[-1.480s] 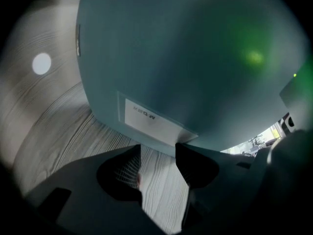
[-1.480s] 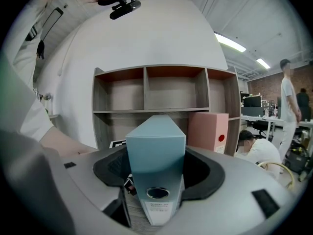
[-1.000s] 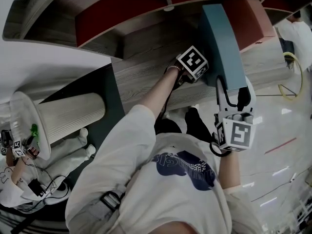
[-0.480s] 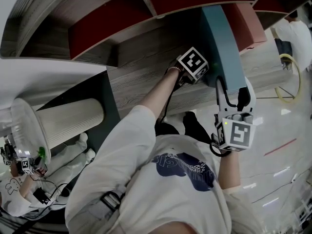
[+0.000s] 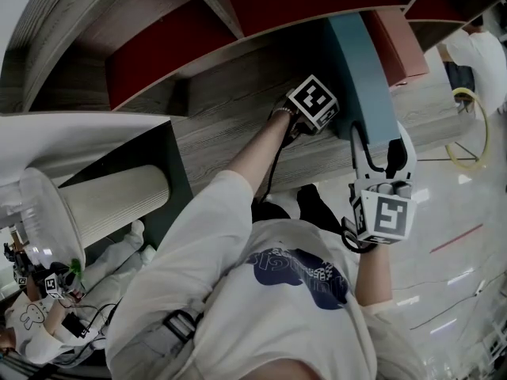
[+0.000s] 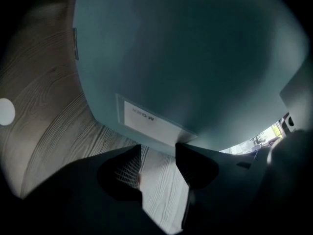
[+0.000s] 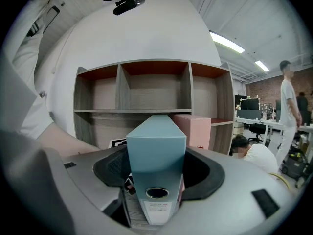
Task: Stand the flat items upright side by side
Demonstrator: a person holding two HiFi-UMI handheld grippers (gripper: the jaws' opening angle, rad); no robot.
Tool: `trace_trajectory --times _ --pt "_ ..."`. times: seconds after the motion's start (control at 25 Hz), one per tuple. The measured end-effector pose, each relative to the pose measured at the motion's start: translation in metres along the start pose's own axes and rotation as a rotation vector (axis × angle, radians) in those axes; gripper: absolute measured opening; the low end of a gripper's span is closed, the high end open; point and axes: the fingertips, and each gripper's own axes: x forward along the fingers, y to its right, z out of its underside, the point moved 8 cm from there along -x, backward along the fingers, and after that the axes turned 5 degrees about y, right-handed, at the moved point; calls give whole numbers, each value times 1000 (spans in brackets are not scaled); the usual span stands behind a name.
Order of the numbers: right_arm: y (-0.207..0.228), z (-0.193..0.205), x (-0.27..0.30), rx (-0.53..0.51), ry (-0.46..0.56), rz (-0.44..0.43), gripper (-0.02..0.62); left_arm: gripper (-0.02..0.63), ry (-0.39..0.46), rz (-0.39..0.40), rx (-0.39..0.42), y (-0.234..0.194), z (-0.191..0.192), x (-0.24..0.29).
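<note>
A tall blue binder (image 5: 360, 77) stands upright on the wooden shelf top (image 5: 230, 117), its spine toward me. My right gripper (image 5: 380, 163) is shut on the near spine end of the blue binder (image 7: 156, 151), which fills the space between its jaws. My left gripper (image 5: 329, 125) is open at the binder's left side, low down. In the left gripper view the blue binder's face (image 6: 195, 58) with a white label (image 6: 146, 119) looms just beyond the left gripper (image 6: 159, 153), with bare wood between its jaws. A pink binder (image 5: 400, 38) stands upright just right of the blue one.
The shelf unit (image 7: 146, 92) behind has open cubbies with red-brown backs. A white round table (image 5: 79, 141) and a ribbed cream column (image 5: 111, 200) lie to the left. Other people sit and stand at the right (image 7: 288, 106). Glossy floor spreads at the right (image 5: 467, 236).
Both grippers and the blue binder have shifted sideways along the shelf toward the pink binder; the shelf dividers slid left in the head view. Neither gripper's jaws changed.
</note>
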Motion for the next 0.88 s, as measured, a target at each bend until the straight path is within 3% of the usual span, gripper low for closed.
trace_trajectory --times 0.88 --pt "13 -4 25 -25 -15 26 287 222 42 -2 -30 -18 -19 5"
